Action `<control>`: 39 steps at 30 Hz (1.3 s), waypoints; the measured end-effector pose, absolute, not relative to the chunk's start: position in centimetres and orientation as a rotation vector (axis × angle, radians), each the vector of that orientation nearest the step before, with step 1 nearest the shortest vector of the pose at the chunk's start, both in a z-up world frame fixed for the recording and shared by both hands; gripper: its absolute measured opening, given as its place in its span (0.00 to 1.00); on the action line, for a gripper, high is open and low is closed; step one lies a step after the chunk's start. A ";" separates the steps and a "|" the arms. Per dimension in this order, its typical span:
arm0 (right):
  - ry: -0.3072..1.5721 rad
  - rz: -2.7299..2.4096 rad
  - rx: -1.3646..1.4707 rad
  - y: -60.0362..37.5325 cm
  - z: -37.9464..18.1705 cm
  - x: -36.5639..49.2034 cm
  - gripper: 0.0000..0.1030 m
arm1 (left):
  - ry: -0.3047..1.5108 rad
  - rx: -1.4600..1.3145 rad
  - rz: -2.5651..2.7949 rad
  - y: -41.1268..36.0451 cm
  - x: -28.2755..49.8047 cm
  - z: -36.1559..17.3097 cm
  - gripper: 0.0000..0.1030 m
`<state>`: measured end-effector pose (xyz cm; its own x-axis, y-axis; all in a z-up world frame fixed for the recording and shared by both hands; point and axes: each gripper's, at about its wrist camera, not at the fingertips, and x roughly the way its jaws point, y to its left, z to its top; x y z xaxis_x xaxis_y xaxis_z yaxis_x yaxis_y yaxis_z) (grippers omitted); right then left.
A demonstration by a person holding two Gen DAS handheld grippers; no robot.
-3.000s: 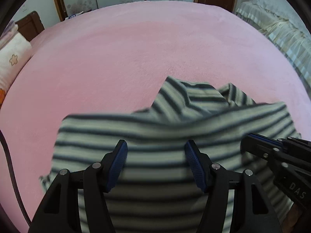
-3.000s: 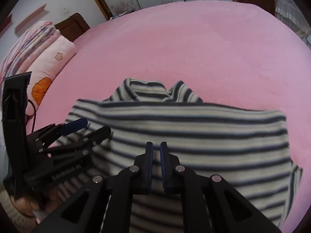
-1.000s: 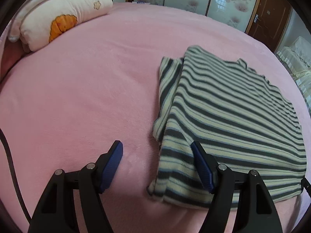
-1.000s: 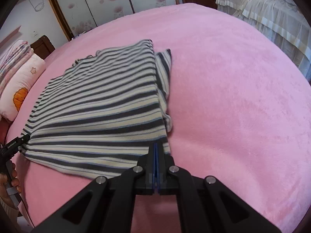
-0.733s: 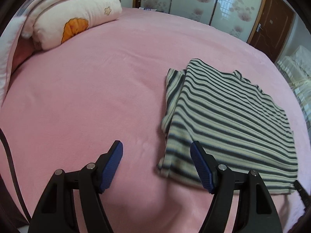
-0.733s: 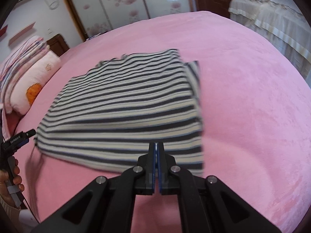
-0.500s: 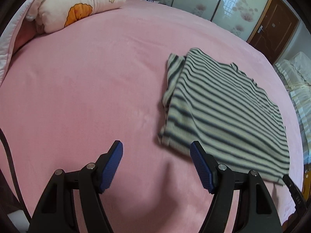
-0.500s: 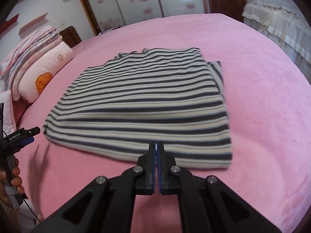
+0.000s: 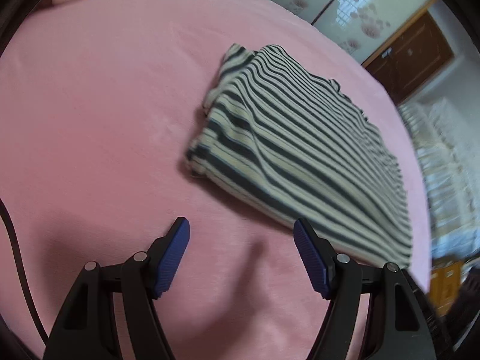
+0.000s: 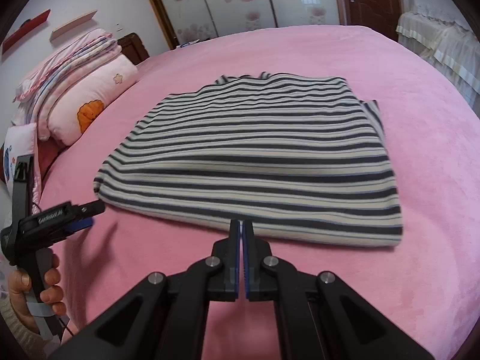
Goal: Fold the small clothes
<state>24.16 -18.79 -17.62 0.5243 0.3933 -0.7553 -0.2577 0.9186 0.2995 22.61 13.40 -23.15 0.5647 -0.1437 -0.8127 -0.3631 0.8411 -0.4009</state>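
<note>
A striped dark-and-cream garment (image 10: 255, 156) lies folded flat on the pink bed (image 10: 420, 210). In the left wrist view the striped garment (image 9: 294, 156) runs from the centre to the right, one narrow folded part sticking out at its far end. My left gripper (image 9: 241, 222) is open over bare pink cover, its right pad close to the garment's near edge and nothing between the pads. The left gripper (image 10: 90, 216) also shows in the right wrist view, beside the garment's near left corner. My right gripper (image 10: 241, 223) is shut and empty at the middle of the near edge.
A pink pillow (image 10: 90, 105) with an orange print and stacked quilts (image 10: 69, 63) lie at the head end on the left. A hand (image 10: 51, 285) holds the left gripper's handle. A cream-covered bed (image 10: 444, 39) stands on the right, with wardrobe doors (image 10: 234, 0) behind.
Three seconds ago both grippers were over the garment. Now both have drawn back off it to its near edge. The right view has swung to face it squarely.
</note>
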 end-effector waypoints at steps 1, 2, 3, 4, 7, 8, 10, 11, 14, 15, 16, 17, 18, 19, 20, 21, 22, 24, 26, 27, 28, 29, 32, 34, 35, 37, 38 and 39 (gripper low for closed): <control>0.942 0.401 0.153 -18.4 -17.6 24.1 0.00 | 0.971 -0.606 0.128 13.4 22.8 -23.4 0.67; 0.941 0.404 0.149 -18.2 -17.7 24.0 0.00 | 0.968 -0.618 0.124 13.4 23.0 -23.6 0.67; 0.939 0.408 0.145 -17.9 -17.7 24.0 0.00 | 0.959 -0.636 0.118 13.4 23.2 -23.8 0.67; 0.937 0.413 0.143 -17.8 -17.7 24.0 0.00 | 0.952 -0.649 0.113 13.4 23.4 -24.0 0.67; 0.937 0.414 0.134 -17.3 -17.8 24.3 0.00 | 0.922 -0.713 0.095 13.9 24.6 -24.8 0.66; 0.939 0.415 0.134 -17.2 -17.9 24.5 0.00 | 0.914 -0.731 0.089 14.0 25.1 -25.1 0.66; 0.942 0.411 0.136 -16.9 -18.1 24.9 0.00 | 0.890 -0.783 0.069 14.2 26.0 -25.6 0.66; 0.943 0.411 0.138 -16.9 -18.2 25.1 0.00 | 0.883 -0.795 0.063 14.1 26.2 -25.8 0.66; 0.940 0.412 0.138 -16.6 -18.3 25.8 0.00 | 0.851 -0.822 0.049 14.0 28.0 -26.4 0.66; 0.937 0.413 0.136 -16.5 -18.4 26.0 0.00 | 0.839 -0.824 0.050 13.9 28.6 -26.7 0.66; 0.930 0.410 0.130 -16.2 -18.4 26.2 0.00 | 0.829 -0.827 0.048 13.9 28.8 -26.8 0.66; 0.924 0.411 0.125 -16.1 -18.3 26.4 0.00 | 0.816 -0.833 0.046 13.9 29.2 -27.0 0.66; 0.918 0.412 0.121 -15.9 -18.3 26.6 0.00 | 0.804 -0.842 0.047 14.0 29.6 -27.2 0.66; 0.910 0.409 0.112 -15.7 -18.2 27.0 0.00 | 0.795 -0.852 0.047 14.1 30.0 -27.4 0.66; 0.902 0.408 0.106 -15.5 -18.1 27.4 0.00 | 0.782 -0.864 0.044 14.2 30.5 -27.5 0.66; 0.894 0.408 0.102 -15.4 -18.0 27.8 0.00 | 0.774 -0.870 0.043 14.3 30.7 -27.6 0.66; 0.886 0.407 0.100 -15.2 -17.8 28.4 0.00 | 0.767 -0.873 0.041 14.5 31.0 -27.6 0.66; 0.875 0.400 0.100 -14.9 -17.7 29.7 0.00 | 0.754 -0.878 0.042 14.6 31.6 -27.6 0.66; 0.870 0.384 0.103 -14.6 -17.6 31.5 0.00 | 0.741 -0.886 0.045 14.7 32.2 -27.5 0.66; 0.869 0.380 0.109 -14.4 -17.6 32.4 0.00 | 0.728 -0.891 0.051 14.7 32.5 -27.3 0.65; 0.870 0.374 0.121 -14.1 -17.6 33.5 0.00 | 0.721 -0.892 0.054 14.6 32.5 -27.2 0.62; 0.872 0.366 0.127 -13.9 -17.6 34.5 0.00 | 0.716 -0.891 0.060 14.6 32.8 -27.1 0.58; 0.889 0.347 0.131 -13.1 -18.0 37.4 0.00 | 0.713 -0.891 0.073 14.7 33.3 -26.9 0.47; 0.909 0.348 0.151 -12.5 -18.4 39.1 0.00 | 0.713 -0.884 0.076 14.9 33.4 -26.7 0.40; 0.923 0.349 0.154 -12.2 -18.7 39.7 0.00 | 0.717 -0.875 0.080 14.9 33.4 -26.6 0.35; 0.957 0.346 0.149 -11.5 -19.6 40.7 0.00 | 0.723 -0.836 0.083 14.9 33.3 -26.2 0.25; 0.982 0.343 0.141 -11.1 -20.1 41.1 0.00 | 0.724 -0.814 0.083 14.7 33.4 -26.0 0.21; 1.010 0.337 0.133 -10.8 -20.8 41.4 0.01 | 0.723 -0.784 0.087 14.4 33.5 -25.8 0.20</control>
<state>41.38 -10.78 -20.76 0.4856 0.3364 -0.8068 -0.2148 0.9406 0.2629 33.50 14.38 -25.80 0.7589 -0.1863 -0.6239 -0.3290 0.7172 -0.6143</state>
